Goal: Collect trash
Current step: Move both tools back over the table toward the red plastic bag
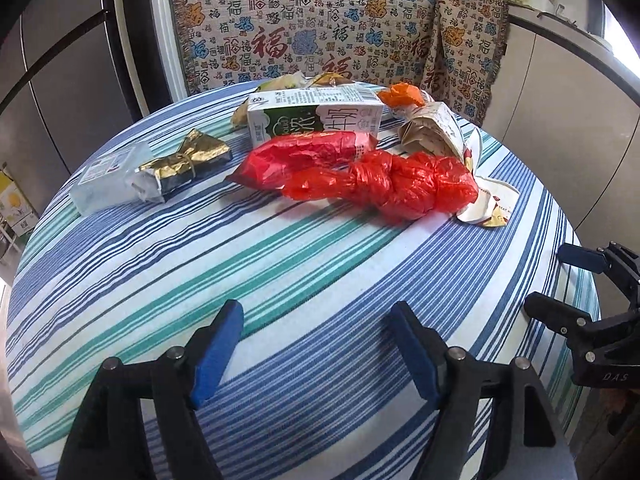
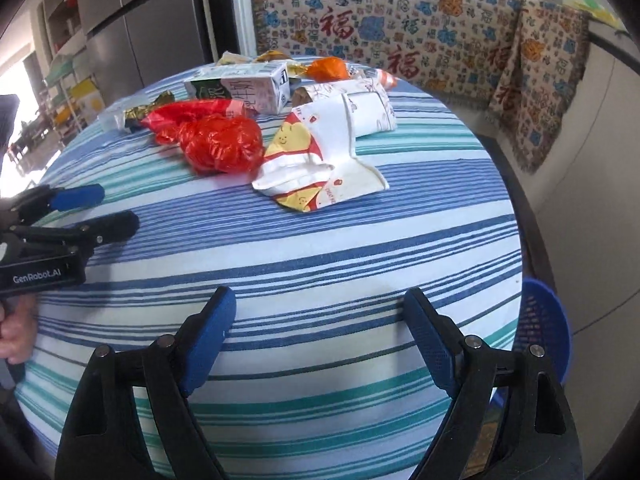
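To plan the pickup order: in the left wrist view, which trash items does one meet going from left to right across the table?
Clear wrapper with gold foil → milk carton → knotted red plastic bag → crumpled paper wrapper.

A knotted red bag (image 1: 404, 186) is laid mid-table. A milk carton (image 1: 312, 118) is lying sideways behind it. Paper wrappers (image 2: 332, 152) are crumpled beside.

1. Bright, even daylight falls on the striped table (image 1: 320, 248) ahead of both sets of jaws; shadows are soft and short.
2. Overexposed glare shows at far left, beyond the left gripper (image 2: 116, 208).
3. Fisheye bends the table and darkens the corners.
4. Focus is sharp throughout.
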A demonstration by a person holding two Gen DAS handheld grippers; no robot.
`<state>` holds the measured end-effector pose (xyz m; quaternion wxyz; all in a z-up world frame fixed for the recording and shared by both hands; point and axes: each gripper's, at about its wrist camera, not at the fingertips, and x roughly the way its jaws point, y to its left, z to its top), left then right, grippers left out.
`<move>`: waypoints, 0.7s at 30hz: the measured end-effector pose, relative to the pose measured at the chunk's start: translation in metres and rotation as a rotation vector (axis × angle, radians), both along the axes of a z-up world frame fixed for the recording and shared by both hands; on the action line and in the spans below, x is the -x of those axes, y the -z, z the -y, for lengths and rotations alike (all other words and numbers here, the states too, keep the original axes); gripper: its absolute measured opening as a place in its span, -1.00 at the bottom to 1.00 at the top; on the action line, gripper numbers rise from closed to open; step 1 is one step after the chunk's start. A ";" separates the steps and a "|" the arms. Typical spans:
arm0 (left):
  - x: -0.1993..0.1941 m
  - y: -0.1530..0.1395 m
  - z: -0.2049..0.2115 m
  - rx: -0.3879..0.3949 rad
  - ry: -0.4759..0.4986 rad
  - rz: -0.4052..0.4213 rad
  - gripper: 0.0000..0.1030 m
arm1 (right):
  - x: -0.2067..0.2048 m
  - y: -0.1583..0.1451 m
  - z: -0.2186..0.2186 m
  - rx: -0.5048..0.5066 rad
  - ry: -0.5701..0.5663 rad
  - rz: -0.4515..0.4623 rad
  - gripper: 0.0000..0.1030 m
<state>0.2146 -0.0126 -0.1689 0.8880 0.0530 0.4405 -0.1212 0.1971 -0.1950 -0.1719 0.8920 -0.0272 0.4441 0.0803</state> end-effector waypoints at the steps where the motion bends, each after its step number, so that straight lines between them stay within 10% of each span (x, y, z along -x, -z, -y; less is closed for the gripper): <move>1: -0.004 0.000 0.001 0.000 0.014 -0.001 0.54 | 0.000 0.000 0.002 -0.004 0.002 -0.001 0.78; 16: -0.046 -0.051 0.032 0.117 0.373 0.088 0.56 | -0.007 0.001 0.007 -0.006 0.003 -0.007 0.90; 21: -0.068 -0.024 0.052 0.088 0.480 -0.023 0.56 | -0.008 0.000 0.010 -0.011 0.011 -0.010 0.87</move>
